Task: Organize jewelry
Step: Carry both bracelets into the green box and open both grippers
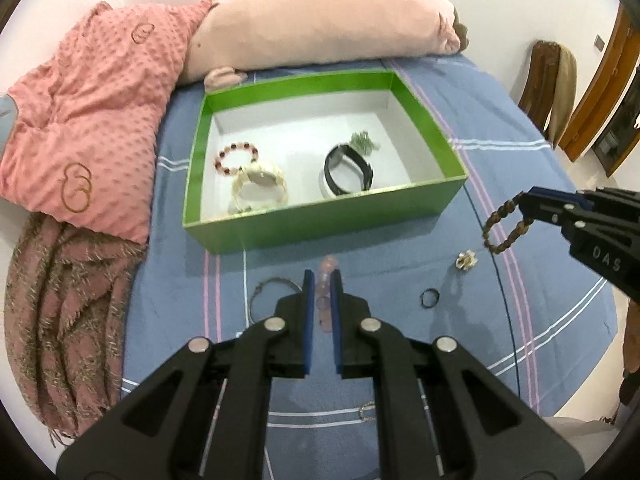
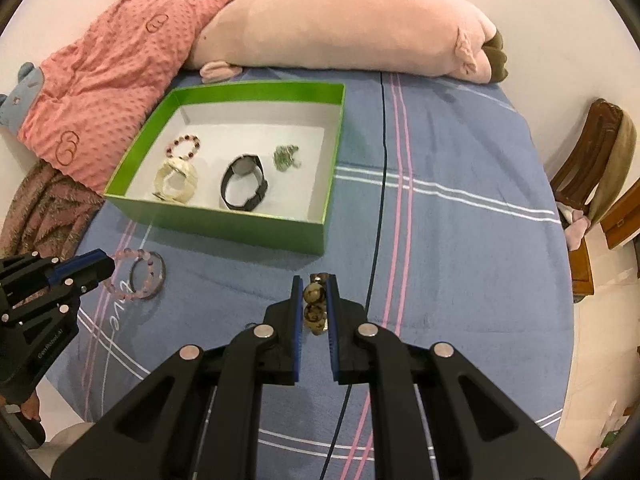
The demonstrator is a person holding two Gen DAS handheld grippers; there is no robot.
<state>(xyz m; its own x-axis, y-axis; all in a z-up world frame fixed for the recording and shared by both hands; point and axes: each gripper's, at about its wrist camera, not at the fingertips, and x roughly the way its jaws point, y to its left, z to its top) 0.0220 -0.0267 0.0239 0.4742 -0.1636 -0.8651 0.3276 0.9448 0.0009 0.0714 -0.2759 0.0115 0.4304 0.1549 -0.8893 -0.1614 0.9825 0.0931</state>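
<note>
A green box (image 1: 320,222) (image 2: 224,226) on the blue bedsheet holds a red bead bracelet (image 1: 236,159), a cream watch (image 1: 260,190), a black watch (image 1: 349,170) and a green trinket (image 1: 363,142). My left gripper (image 1: 322,280) (image 2: 106,266) is shut on a pale pink bead bracelet (image 1: 325,300) (image 2: 132,276), low over the sheet. My right gripper (image 2: 314,286) (image 1: 528,206) is shut on a brown bead bracelet (image 2: 314,306) (image 1: 502,226), held above the sheet right of the box.
A thin metal bangle (image 1: 272,292), a small black ring (image 1: 430,299) and a gold flower piece (image 1: 466,260) lie on the sheet. A pink quilt (image 1: 88,128), a long plush pillow (image 1: 320,24) and a wooden chair (image 2: 592,168) surround the area.
</note>
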